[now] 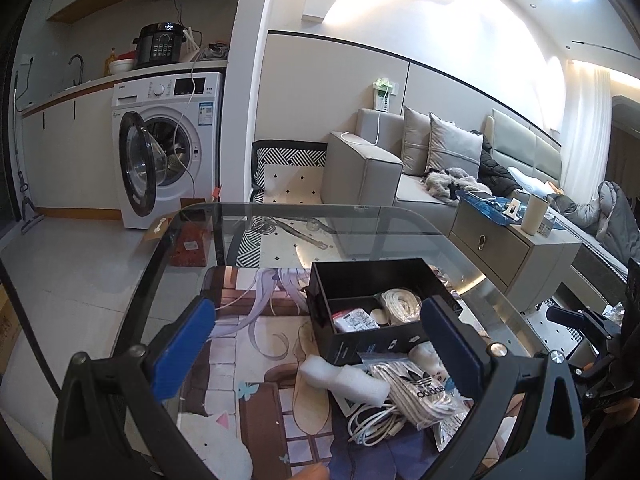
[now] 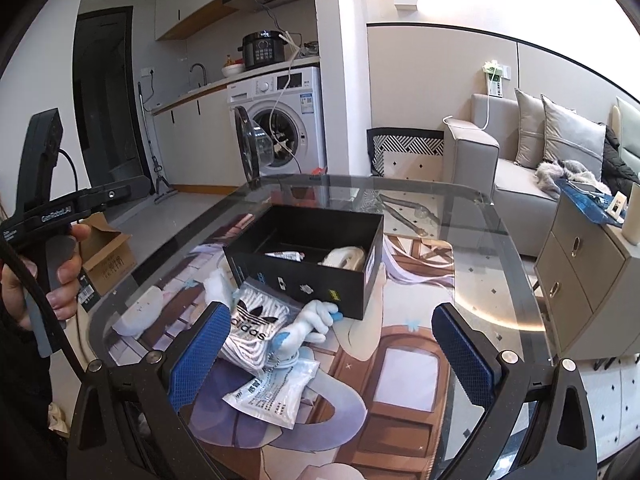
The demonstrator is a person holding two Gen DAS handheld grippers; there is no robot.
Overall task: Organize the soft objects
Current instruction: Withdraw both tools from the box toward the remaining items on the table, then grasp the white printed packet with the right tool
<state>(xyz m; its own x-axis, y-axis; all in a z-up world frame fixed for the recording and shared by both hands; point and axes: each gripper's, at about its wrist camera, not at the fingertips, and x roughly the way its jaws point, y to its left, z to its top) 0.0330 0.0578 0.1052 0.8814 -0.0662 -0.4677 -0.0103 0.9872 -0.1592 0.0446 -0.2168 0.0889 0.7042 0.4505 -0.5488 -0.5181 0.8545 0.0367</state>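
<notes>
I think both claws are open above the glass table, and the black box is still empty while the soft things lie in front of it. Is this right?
Not quite: the black box is not empty. The left wrist view shows a white bundle and a small packet already inside. The rest holds: the left claw and right claw are open above the glass table, with soft things in front.

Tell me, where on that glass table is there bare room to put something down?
Free: the printed mat right of the black cardboard box, and the bare glass table beyond the box. Crowded: in front of the box, where the bagged white laces, white foam piece and white cables pile up.
</notes>
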